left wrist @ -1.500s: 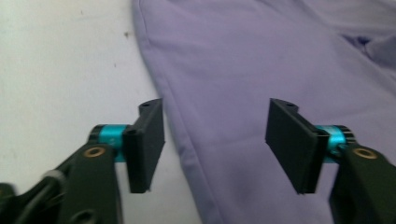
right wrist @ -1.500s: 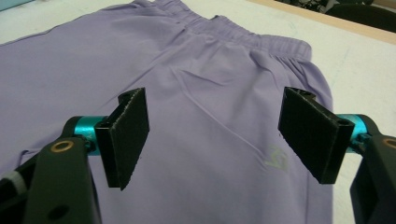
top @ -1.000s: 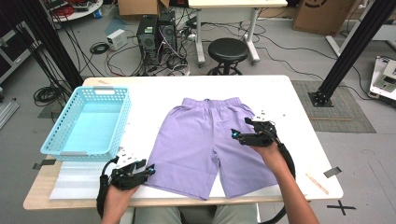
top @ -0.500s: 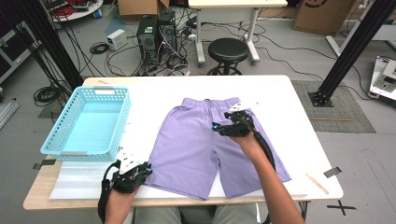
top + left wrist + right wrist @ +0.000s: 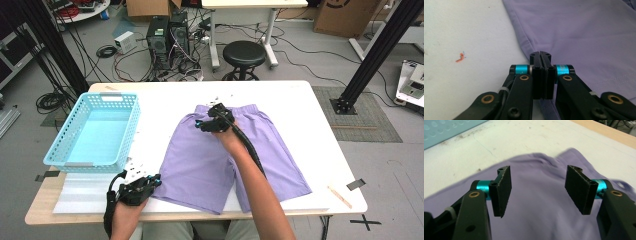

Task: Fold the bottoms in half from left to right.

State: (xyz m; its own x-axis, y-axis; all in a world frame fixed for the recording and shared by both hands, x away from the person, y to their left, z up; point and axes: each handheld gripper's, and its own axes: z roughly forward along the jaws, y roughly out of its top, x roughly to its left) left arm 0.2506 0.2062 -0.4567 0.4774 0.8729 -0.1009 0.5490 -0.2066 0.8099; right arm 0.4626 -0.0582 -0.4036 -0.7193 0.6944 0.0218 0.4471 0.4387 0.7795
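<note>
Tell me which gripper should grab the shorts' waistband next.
Right. The right gripper hovers open over the purple shorts' waistband, while the left gripper is already shut on the leg hem.

Plain lilac shorts (image 5: 225, 150), perforated turquoise basket (image 5: 95, 132)

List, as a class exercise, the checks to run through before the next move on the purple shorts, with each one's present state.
1. Left gripper shut on the hem of the purple shorts: ok.
2. Right gripper over the waistband end, jaws apart, having just been closing, no cloth between them: ok.
3. Shorts lying flat on the white table: ok.
4. Blue basket apart from the shorts: ok.
5. How much cloth the left gripper holds: cannot tell.
</note>
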